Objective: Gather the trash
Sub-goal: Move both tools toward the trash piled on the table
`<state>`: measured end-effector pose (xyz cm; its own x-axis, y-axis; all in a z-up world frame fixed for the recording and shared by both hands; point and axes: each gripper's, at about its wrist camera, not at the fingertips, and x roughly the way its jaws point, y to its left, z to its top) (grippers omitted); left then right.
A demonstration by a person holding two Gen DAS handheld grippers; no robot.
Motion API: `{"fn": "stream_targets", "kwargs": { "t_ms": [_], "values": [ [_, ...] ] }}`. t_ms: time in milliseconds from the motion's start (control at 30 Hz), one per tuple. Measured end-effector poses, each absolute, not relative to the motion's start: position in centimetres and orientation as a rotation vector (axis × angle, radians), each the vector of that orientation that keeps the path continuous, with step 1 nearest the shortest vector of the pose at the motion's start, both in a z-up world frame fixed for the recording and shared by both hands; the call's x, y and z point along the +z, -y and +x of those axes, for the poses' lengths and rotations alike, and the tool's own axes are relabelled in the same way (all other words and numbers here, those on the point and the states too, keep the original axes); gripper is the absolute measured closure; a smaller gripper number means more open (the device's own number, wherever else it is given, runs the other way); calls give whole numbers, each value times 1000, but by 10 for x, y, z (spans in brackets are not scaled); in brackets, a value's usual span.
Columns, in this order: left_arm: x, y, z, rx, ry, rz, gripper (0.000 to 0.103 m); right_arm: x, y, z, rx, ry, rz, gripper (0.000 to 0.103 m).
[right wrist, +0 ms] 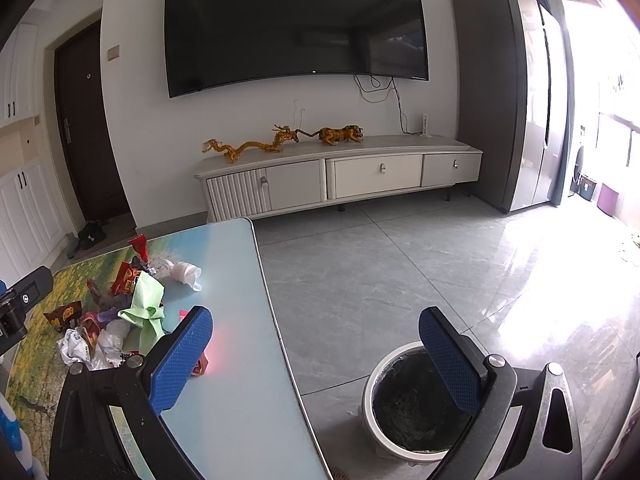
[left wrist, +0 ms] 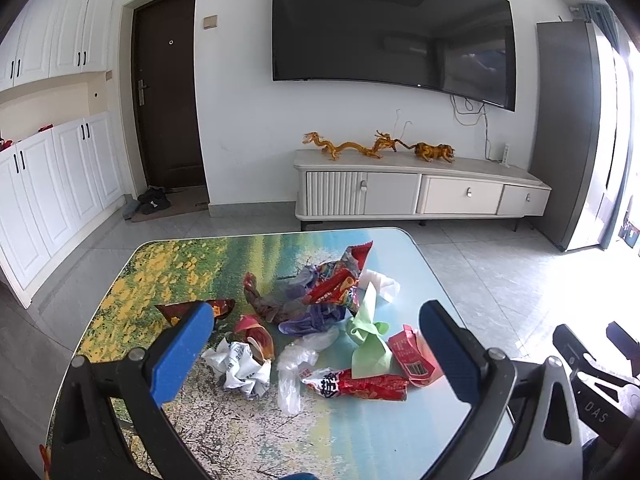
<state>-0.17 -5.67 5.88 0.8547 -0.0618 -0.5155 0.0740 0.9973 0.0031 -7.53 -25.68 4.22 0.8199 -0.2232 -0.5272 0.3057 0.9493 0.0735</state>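
Trash pile [left wrist: 320,320] heaped mid-counter [left wrist: 140,280], seen whole from left tongs [left wrist: 316,344], spread wide, empty. Lined bin [right wrist: 416,400] on floor caught only by right tongs [right wrist: 316,348], gaping too.

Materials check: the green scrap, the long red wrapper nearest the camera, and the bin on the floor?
Green scrap: looks like thin matte plastic or paper; soft folds, no glare.
Red wrapper: probably glossy printed plastic film; crinkled, with shiny highlights.
Bin: smooth white rigid wall, plastic or glazed ceramic, unclear; its black liner looks like wrinkled thin plastic.
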Motion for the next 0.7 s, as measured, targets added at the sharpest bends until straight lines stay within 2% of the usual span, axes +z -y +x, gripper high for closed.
{"fn": "stream_targets", "kwargs": {
  "t_ms": [700],
  "values": [
    [60, 43, 12, -124, -548, -9, 0, 51, 252, -61, -295, -534, 129, 0]
  ]
}}
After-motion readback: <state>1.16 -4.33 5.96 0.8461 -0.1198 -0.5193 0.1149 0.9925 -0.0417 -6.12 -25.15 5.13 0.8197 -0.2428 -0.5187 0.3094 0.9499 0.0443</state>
